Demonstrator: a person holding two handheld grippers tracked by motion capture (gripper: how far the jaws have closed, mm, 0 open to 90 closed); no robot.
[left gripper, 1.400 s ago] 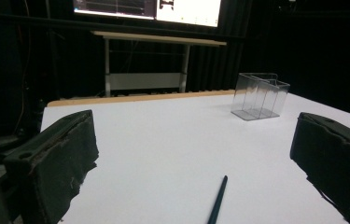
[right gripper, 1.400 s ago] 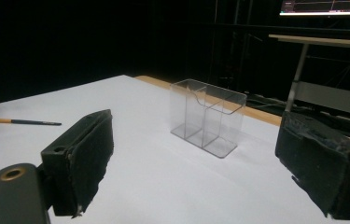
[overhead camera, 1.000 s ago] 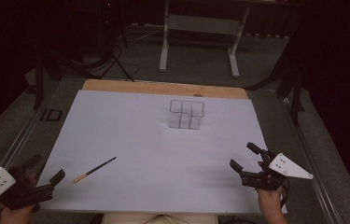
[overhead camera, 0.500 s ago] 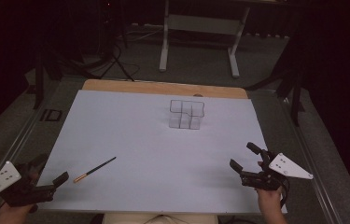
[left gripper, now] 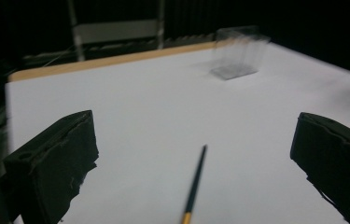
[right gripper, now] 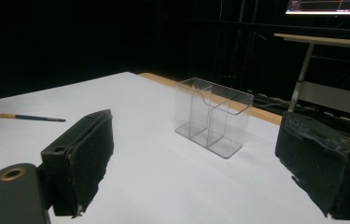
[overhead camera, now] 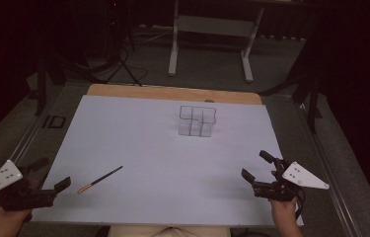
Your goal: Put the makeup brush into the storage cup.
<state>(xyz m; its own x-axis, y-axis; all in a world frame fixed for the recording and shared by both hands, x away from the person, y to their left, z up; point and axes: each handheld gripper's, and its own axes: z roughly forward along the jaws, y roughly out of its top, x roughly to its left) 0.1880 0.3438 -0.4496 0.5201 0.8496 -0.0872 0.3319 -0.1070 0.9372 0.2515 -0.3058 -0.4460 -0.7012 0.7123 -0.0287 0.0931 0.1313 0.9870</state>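
A thin dark pencil (overhead camera: 100, 179) with a gold end lies on the white table sheet (overhead camera: 143, 143) at the front left; it also lies on the sheet in the left gripper view (left gripper: 194, 185) and the right gripper view (right gripper: 30, 117). My left gripper (overhead camera: 54, 174) hovers open just left of it at the table's front left corner, with the pencil pointing up between its jaws. A clear plastic holder (overhead camera: 197, 120) with several compartments stands upright at the back middle, blurred in the left gripper view (left gripper: 239, 56) and sharp in the right gripper view (right gripper: 212, 116). My right gripper (overhead camera: 257, 165) is open and empty at the front right.
A wooden table edge (overhead camera: 172, 93) runs along the far side of the sheet. Beyond it stand a white metal stand (overhead camera: 209, 37), tripod legs and cables on the dark floor. A metal rail (overhead camera: 338, 197) borders the right side.
My left gripper has shifted slightly right and forward toward the pencil. The right gripper, the pencil and the holder have stayed put.
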